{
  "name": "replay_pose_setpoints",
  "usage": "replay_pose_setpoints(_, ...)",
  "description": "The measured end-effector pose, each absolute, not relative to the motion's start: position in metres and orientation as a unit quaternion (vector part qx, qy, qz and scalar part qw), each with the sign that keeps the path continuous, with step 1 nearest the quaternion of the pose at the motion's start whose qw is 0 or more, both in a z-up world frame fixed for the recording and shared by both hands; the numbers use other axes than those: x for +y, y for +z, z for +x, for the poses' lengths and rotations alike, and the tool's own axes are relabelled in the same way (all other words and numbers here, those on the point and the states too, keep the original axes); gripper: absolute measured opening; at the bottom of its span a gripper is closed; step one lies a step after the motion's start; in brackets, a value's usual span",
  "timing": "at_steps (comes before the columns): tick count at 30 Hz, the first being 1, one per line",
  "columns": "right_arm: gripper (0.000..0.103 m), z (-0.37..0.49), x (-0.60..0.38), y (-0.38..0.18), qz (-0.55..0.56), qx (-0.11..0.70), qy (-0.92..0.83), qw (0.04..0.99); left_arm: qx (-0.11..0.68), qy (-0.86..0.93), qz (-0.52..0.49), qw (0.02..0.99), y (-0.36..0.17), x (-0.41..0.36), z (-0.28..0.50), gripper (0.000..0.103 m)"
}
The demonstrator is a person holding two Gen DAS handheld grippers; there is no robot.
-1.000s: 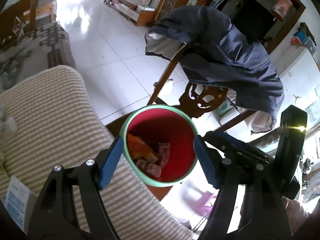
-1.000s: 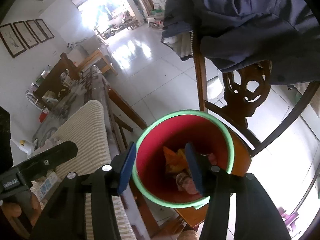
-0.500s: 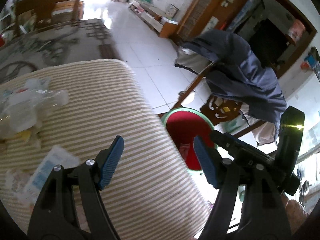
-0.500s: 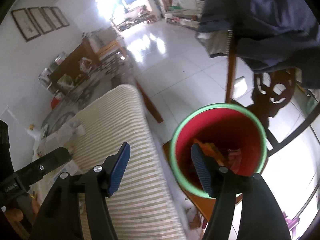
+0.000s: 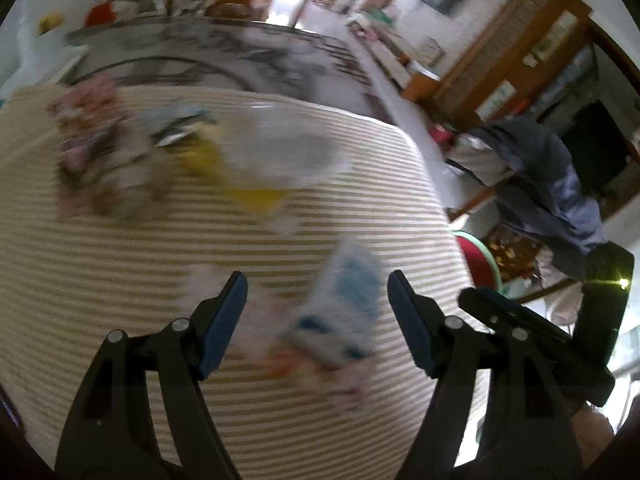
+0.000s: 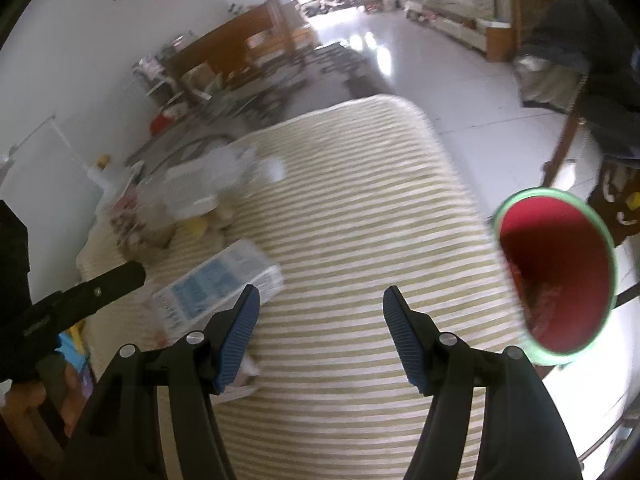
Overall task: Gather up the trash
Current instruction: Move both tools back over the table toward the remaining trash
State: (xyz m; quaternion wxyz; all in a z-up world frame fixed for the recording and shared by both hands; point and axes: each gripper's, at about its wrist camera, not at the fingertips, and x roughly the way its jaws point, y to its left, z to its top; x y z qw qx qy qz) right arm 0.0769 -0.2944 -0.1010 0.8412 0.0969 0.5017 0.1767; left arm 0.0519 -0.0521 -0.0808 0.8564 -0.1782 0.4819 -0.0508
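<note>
Above striped cloth [image 6: 360, 240], both grippers empty, agape

Striped counter [image 6: 360, 208] bare in middle and toward red bin [image 6: 560, 272]; wrapper pile [image 6: 192, 200] and white-blue packet [image 6: 216, 284] crowd left side.

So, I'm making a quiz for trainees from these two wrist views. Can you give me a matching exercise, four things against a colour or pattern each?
Things:
1. bin
2. table cover
3. packet
4. jacket on the chair

Colours or patterns:
A. white with blue print
B. dark blue-grey
C. red inside, green rim
D. cream with olive stripes

Pairs: 1-C, 2-D, 3-A, 4-B
</note>
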Motion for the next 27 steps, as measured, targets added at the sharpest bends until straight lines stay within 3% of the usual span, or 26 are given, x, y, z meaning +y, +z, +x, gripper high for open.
replay_pose_setpoints(8, 0.073, 0.059, -0.227, -0.118, 0.072, 0.537, 0.231, 0.808, 0.484, 0.000, -0.193, 0.854, -0.088, 0.017, 0.029, 0.070)
replay_pose_setpoints(17, 0.074, 0.034, -0.190, -0.134, 0.021, 0.555, 0.244, 0.795, 0.487, 0.013, -0.173, 0.856, -0.097, 0.045, 0.043, 0.070)
replay_pose_setpoints(18, 0.069, 0.031, -0.187, -0.134, 0.011, 0.553, 0.244, 0.797, 0.486, 0.016, -0.169, 0.858, -0.098, 0.049, 0.047, 0.070)
replay_pose_setpoints(19, 0.058, 0.028, -0.184, -0.135, 0.001, 0.554, 0.246, 0.796, 0.484, 0.020, -0.165, 0.859, -0.099, 0.053, 0.053, 0.070)
replay_pose_setpoints(21, 0.044, 0.023, -0.182, -0.138, -0.009, 0.560, 0.247, 0.791, 0.482, 0.029, -0.162, 0.861, -0.099, 0.058, 0.065, 0.070)
replay_pose_setpoints(27, 0.028, 0.005, -0.178, -0.130, -0.032, 0.544, 0.277, 0.791, 0.500, 0.051, -0.137, 0.854, -0.114, 0.064, 0.107, 0.070)
